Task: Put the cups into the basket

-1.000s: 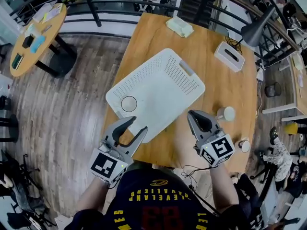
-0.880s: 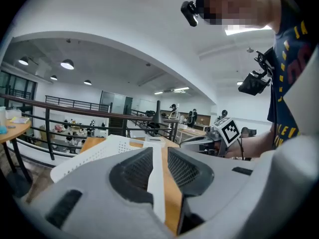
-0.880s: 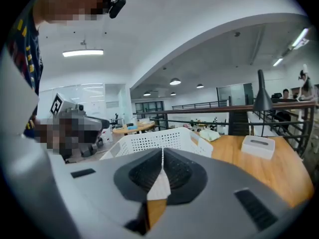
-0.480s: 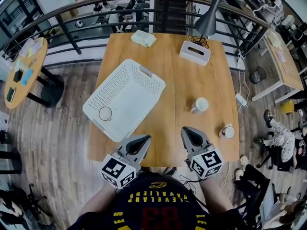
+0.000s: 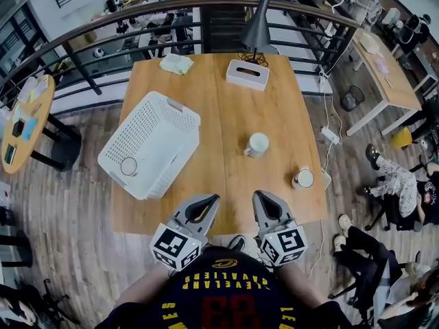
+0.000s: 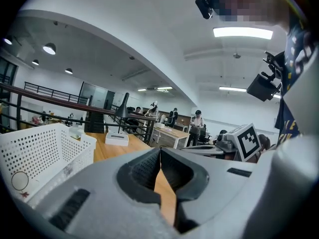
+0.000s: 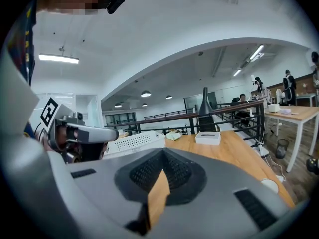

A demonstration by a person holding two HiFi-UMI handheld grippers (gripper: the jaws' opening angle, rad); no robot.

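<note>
Over the wooden table [image 5: 226,142], left tool [image 5: 212,198] and right tool [image 5: 259,195] hang fully closed, gripping nothing.

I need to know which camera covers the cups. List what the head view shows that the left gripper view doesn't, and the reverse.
Head view only: two cups on the table, the middle cup and the edge cup. Left gripper view only: the ceiling and its lights. Both: basket, tissue box, lamp, shut left claw.

left gripper [image 5: 214,198], jaws closed, and right gripper [image 5: 258,195] retreated from basket [image 5: 180,110].
</note>
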